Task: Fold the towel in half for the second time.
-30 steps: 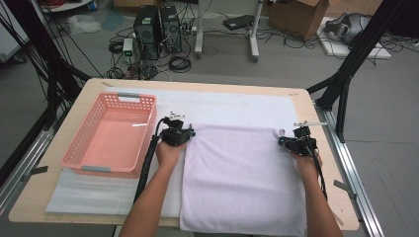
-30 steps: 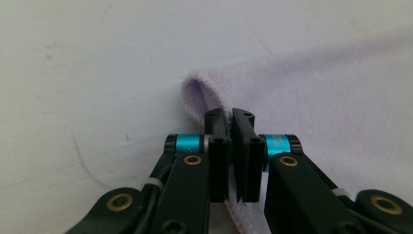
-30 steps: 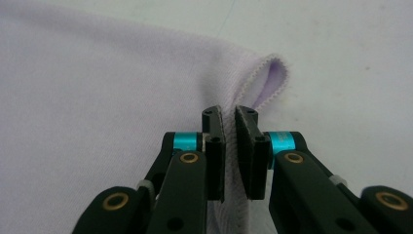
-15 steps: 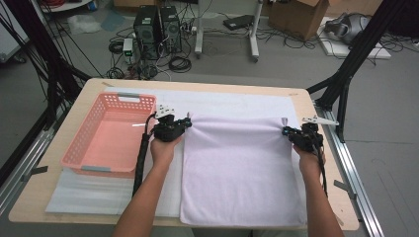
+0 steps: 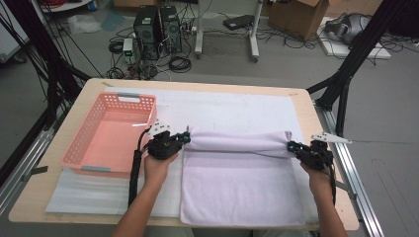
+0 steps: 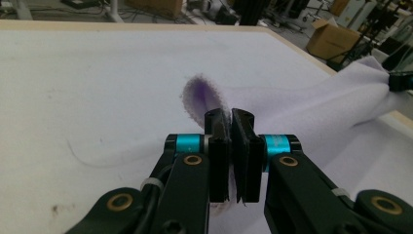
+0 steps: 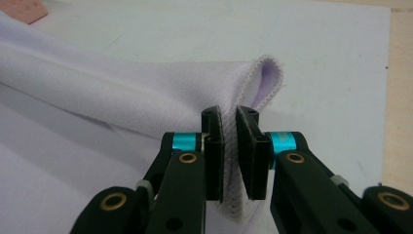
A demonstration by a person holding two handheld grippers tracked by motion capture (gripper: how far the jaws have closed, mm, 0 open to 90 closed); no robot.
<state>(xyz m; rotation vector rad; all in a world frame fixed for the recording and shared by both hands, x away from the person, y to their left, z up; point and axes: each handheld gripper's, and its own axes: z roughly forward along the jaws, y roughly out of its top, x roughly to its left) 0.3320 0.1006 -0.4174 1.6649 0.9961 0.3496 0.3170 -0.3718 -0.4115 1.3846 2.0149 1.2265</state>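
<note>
Towel (image 5: 242, 182), pale lilac, lies spread on the white sheet (image 5: 232, 111) over the table (image 5: 306, 106). Its far edge is rolled back into a ridge running straight between our two claws. Our left gripper (image 5: 185, 139) is clamped on the ridge's left corner, jaws pressed together on the hem. Our right gripper (image 5: 291, 146) pinches the opposite corner the same way. The long axis of the fold spans claw to claw, and the flat cloth lies on our side of both. We judge the next pull runs toward us, both hands level, so the fold lands square. A pink basket (image 5: 111, 136) sits just outboard of the left claw. Beyond the table, cables and computer towers (image 5: 157, 24) clutter the floor.
</note>
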